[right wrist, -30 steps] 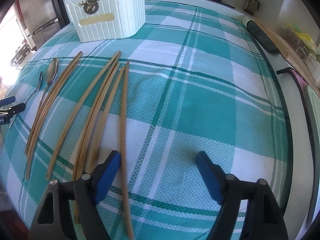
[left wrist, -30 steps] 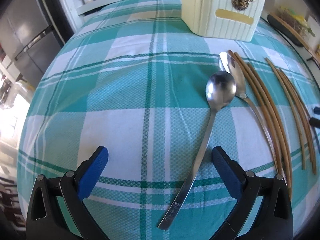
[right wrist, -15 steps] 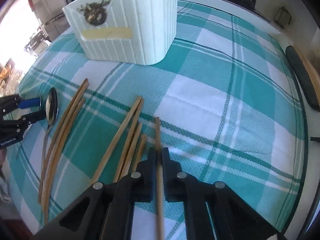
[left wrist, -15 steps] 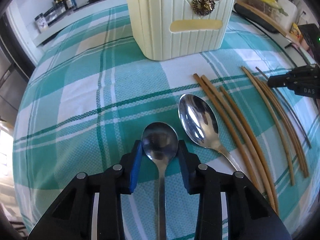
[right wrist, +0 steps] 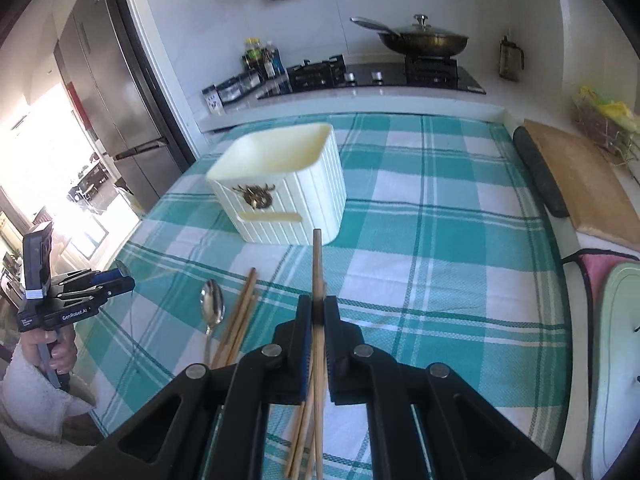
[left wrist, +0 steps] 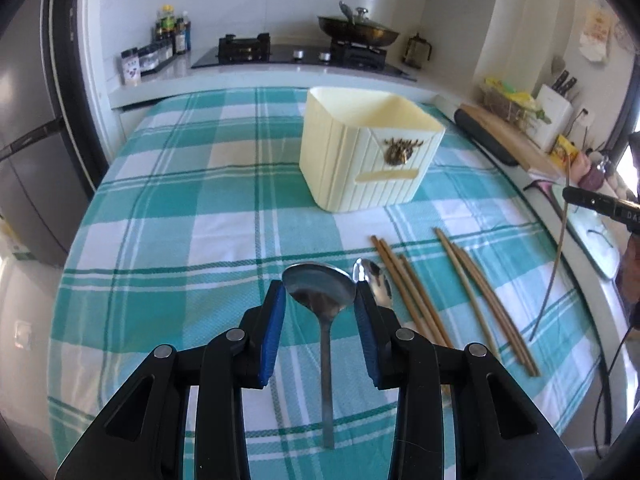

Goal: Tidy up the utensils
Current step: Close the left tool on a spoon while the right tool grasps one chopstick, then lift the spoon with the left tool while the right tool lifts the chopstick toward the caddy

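Both tools loaded, box ahead.
My left gripper (left wrist: 320,296) pinches a spoon (left wrist: 320,286); my right gripper (right wrist: 316,312) clamps a chopstick (right wrist: 317,264) pointing lengthwise at the box (right wrist: 280,184).

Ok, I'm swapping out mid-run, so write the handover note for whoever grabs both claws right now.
Left claw: shut on a metal spoon by its bowl, lifted off the cloth.
Right claw: shut on one wooden chopstick, also lifted.
Cream holder box: upright at the far middle of the checked tablecloth; nothing visible inside it.
On the cloth: a second spoon and the other chopsticks.
Done: both picks. Left: likely drop these two into the box, then fetch the rest.
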### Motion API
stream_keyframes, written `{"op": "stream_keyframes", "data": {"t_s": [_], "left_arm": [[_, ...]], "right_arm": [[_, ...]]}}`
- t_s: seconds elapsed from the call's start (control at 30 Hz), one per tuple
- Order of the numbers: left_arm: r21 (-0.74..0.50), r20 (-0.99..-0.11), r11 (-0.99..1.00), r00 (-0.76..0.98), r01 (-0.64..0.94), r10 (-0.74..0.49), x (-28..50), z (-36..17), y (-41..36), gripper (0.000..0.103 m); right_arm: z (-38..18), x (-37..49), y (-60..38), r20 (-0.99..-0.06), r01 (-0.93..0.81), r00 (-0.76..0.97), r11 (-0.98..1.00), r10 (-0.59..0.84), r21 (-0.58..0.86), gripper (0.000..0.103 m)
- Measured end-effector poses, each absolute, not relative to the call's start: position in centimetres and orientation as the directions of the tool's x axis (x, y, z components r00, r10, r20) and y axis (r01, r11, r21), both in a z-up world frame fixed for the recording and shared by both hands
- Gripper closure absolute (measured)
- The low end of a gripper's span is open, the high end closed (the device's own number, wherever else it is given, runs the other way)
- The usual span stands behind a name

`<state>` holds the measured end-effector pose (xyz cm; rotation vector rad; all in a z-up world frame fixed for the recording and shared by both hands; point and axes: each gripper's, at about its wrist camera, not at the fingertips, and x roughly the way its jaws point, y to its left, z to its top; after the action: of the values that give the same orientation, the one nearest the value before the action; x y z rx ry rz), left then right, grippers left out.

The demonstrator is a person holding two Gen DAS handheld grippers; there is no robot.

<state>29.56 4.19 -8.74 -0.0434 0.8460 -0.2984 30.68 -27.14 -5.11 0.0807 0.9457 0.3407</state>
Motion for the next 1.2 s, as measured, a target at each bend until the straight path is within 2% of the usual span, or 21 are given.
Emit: {"op": "stream_keyframes", "data": {"t_s": [0.07, 0.1, 0.13, 0.2, 0.47, 0.53, 0.63, 0.7, 0.73, 0.8, 0.97, 1.1, 1.2], "left_arm": [[-0.162, -0.713, 0.954, 0.639, 0.252, -0.290, 29.4, -7.3, 4.6, 0.069], [-0.168, -0.701, 0.952, 0.648, 0.257, -0.299, 29.3, -6.3, 4.7, 0.073], [-0.186, -0.694, 0.945, 0.644, 0.270, -0.321, 29.5, -5.5, 4.8, 0.100], [-0.212, -0.677, 0.936, 0.649, 0.281, -0.348, 29.9, -3.4, 5.0, 0.101], [-0.162, -0.572, 0.938, 0.745, 0.307, -0.343, 34.4, 5.0, 4.5, 0.103], [-0.168, -0.558, 0.937, 0.753, 0.308, -0.348, 34.9, 6.1, 5.1, 0.103], [-0.198, -0.558, 0.941, 0.758, 0.275, -0.338, 35.2, 5.9, 7.3, 0.100], [-0.226, -0.583, 0.948, 0.749, 0.222, -0.315, 35.4, 4.9, 9.7, 0.085], [-0.239, -0.599, 0.953, 0.743, 0.187, -0.297, 35.3, 4.2, 11.1, 0.067], [-0.260, -0.630, 0.962, 0.741, 0.080, -0.232, 35.0, 2.2, 14.6, 0.052], [-0.276, -0.785, 0.939, 0.611, -0.204, -0.098, 34.7, -7.0, 21.7, 0.051], [-0.315, -0.874, 0.893, 0.465, -0.322, -0.141, 34.9, -14.6, 22.9, 0.051], [-0.357, -0.888, 0.859, 0.418, -0.366, -0.191, 35.2, -18.1, 22.2, 0.051]], "right_arm": [[-3.0, 29.9, -26.8, -0.753, -0.265, 0.570, 0.941, 0.328, 0.210, 0.097], [-2.0, 29.7, -26.6, -0.738, -0.271, 0.587, 0.940, 0.333, 0.208, 0.097], [-1.1, 29.6, -26.3, -0.724, -0.276, 0.603, 0.939, 0.335, 0.205, 0.097], [0.7, 29.9, -25.7, -0.691, -0.284, 0.640, 0.939, 0.336, 0.193, 0.097], [8.5, 36.5, -22.7, -0.512, -0.307, 0.782, 0.934, 0.357, 0.183, 0.097], [9.6, 37.7, -22.1, -0.490, -0.310, 0.791, 0.930, 0.367, 0.196, 0.097], [10.2, 38.2, -21.7, -0.474, -0.333, 0.786, 0.918, 0.397, 0.217, 0.097], [10.0, 37.7, -21.7, -0.471, -0.354, 0.777, 0.909, 0.417, 0.220, 0.097], [9.7, 37.3, -21.7, -0.475, -0.362, 0.771, 0.906, 0.424, 0.221, 0.097], [8.8, 36.7, -21.7, -0.484, -0.378, 0.754, 0.896, 0.443, 0.232, 0.097], [5.8, 35.0, -21.5, -0.519, -0.416, 0.706, 0.875, 0.482, 0.248, 0.097], [3.2, 34.5, -20.9, -0.557, -0.434, 0.661, 0.862, 0.502, 0.262, 0.097], [2.0, 34.0, -20.2, -0.575, -0.444, 0.641, 0.857, 0.508, 0.262, 0.097]]}}
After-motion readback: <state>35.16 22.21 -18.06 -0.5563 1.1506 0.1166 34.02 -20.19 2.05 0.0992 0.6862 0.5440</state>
